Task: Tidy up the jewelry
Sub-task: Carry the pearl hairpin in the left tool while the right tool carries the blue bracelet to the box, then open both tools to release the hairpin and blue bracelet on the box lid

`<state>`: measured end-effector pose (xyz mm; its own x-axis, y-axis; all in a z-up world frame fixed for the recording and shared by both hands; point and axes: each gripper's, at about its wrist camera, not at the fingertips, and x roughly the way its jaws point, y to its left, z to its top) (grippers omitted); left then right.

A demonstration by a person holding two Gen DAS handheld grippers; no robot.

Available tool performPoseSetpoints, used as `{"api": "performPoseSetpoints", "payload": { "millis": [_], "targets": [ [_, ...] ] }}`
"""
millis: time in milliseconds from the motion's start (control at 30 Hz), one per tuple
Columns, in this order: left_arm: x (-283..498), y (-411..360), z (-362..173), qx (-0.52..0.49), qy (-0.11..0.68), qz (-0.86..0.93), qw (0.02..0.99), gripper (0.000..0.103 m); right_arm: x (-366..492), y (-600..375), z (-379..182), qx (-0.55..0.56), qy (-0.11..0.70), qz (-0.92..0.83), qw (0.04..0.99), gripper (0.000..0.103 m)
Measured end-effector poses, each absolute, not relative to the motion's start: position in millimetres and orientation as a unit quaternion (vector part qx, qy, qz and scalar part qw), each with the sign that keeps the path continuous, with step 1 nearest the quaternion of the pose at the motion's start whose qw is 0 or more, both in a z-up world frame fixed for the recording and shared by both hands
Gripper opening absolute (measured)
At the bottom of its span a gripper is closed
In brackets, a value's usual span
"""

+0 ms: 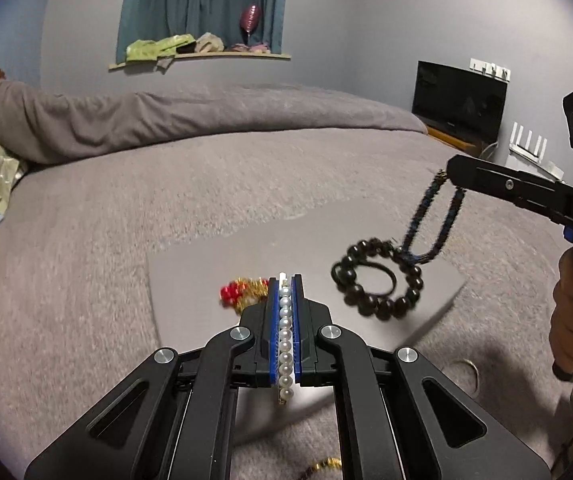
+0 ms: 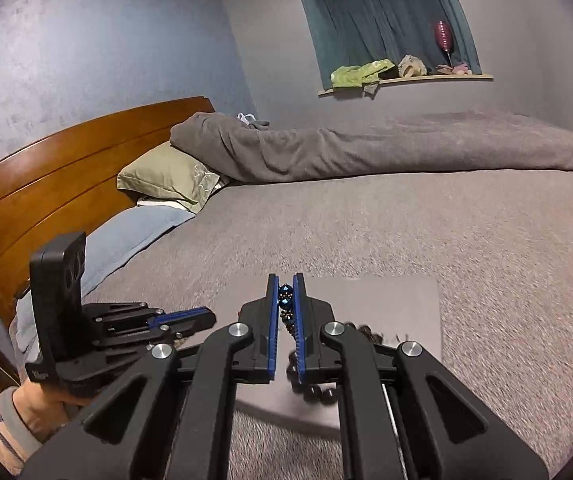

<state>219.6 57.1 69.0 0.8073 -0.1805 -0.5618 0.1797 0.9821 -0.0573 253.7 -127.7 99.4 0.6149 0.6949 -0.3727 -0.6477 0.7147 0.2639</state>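
My left gripper is shut on a white pearl strand that lies along its blue pads, above a grey mat on the bed. My right gripper is shut on a blue beaded necklace; in the left wrist view the necklace hangs down from it, tangled with a black bead bracelet lifted over the mat's right side. A red and gold piece lies on the mat just left of my left fingertips.
The mat rests on a grey blanket. A gold ring and a gold-and-dark piece lie on the blanket near the mat. Pillows and a wooden headboard stand at the left.
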Motion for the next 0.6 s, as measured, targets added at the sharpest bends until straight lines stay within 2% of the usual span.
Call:
{"api": "performPoseSetpoints", "payload": {
  "millis": [300,533,567,600],
  "targets": [
    [250,43,48,0.03,0.319,-0.079,0.944,0.006,285,-102,85,0.039,0.25,0.37,0.894,0.007],
    [265,39,28,0.034,0.342,-0.068,0.937,0.006,313,-100,52,0.012,0.294,0.327,0.898,0.007],
    [265,38,28,0.036,0.341,-0.066,0.937,0.007,316,-102,48,0.011,0.299,0.319,0.899,0.007],
    [265,37,28,0.035,0.338,-0.067,0.938,0.013,319,-102,47,0.011,0.302,0.315,0.9,0.007]
  ]
}}
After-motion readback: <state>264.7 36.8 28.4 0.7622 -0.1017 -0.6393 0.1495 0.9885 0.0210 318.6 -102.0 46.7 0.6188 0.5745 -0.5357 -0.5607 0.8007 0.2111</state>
